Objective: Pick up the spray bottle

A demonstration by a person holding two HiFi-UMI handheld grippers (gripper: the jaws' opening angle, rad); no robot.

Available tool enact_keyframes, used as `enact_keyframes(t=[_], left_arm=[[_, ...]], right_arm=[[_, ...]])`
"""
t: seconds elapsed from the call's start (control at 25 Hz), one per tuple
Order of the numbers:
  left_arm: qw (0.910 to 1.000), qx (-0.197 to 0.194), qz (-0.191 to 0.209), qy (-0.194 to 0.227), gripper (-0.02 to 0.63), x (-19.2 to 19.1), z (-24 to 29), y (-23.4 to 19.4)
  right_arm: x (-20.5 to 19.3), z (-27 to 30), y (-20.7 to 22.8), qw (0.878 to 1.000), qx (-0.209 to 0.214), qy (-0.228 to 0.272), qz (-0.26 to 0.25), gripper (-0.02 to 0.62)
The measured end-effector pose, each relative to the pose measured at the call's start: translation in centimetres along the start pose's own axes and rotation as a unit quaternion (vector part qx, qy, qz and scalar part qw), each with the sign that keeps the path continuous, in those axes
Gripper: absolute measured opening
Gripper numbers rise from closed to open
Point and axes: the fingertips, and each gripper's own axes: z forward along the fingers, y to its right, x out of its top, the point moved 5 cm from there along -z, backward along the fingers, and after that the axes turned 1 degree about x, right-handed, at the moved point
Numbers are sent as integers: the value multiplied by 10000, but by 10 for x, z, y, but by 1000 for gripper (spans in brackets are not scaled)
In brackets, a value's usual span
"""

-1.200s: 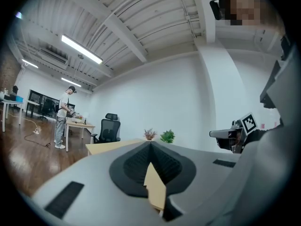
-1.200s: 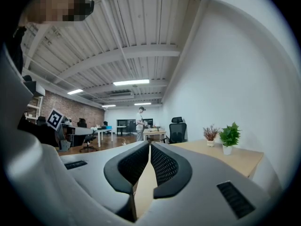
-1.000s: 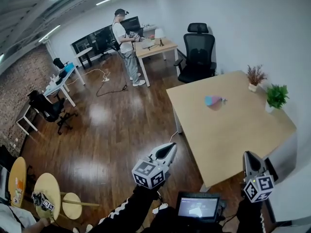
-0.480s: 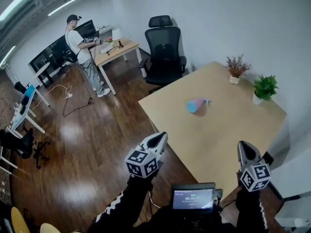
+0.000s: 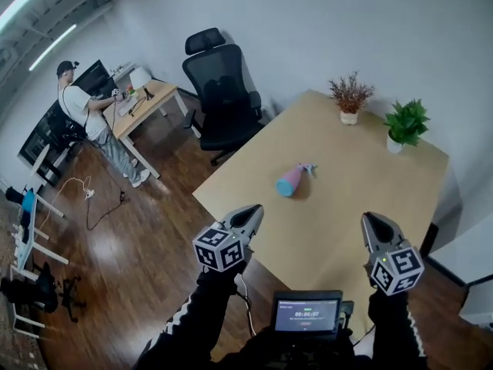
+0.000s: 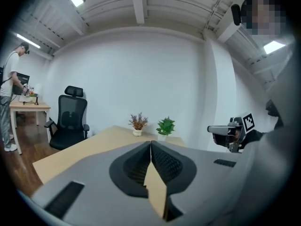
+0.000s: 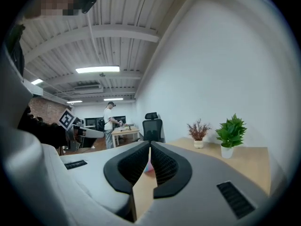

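Both claws are held out low over the near edge of the pale wooden bench (image 5: 362, 168), each carried by a dark-sleeved arm, and both are clenched on nothing. The left claw (image 5: 250, 210) has its two ribbed black pads pressed together to a single seam, with only the bench top and the far wall showing past the tip. The right claw (image 5: 372, 220) is closed the same way, its pads meeting at the tip with nothing caught between them. The spray bottle (image 5: 291, 180) lies on its side on the bench, ahead of both claws and well apart from them. It sits closer to the left claw's side than to the right's, with its pink body toward the left claw and its pale blue nozzle end pointing away to the right. In the right gripper view a sliver of its pink shows low down, beyond the closed pads. Farther ahead of the right claw, near the bench's far edge by the white wall, stands a green potted plant (image 5: 405, 123) in a white pot. Just to its left is a dried reddish plant (image 5: 350, 97) in a small pot. A black office chair (image 5: 223, 91) stands on the dark wood floor (image 5: 146, 237) beyond the bench's far left corner, ahead of the left claw. Well off to the left of that claw a person (image 5: 92, 126) stands at another desk. Between the two arms, nearer than either claw, a small lit screen (image 5: 306, 313) faces upward.
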Motion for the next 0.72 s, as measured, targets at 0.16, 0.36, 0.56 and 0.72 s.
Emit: enact_keyframes(t=[0.16,0.36,0.56,0.72], left_arm=[[9999,-118,36,56,12,19,78,-27],[9990,-123,346,-250,12,51,147,-104],[9884,-1126,663,-774,12,63,220,-177],[9784,-1437,676,-1321,18,71,274,-227]], right_arm=[[-7,43,51,9996,-223,-2,161,6],[-7,100,59,9976,-639,-125,249,6],[-15,179,57,9935,-1107,-246,52,6],[-23,235,71,9864,-1588,-305,289,6]])
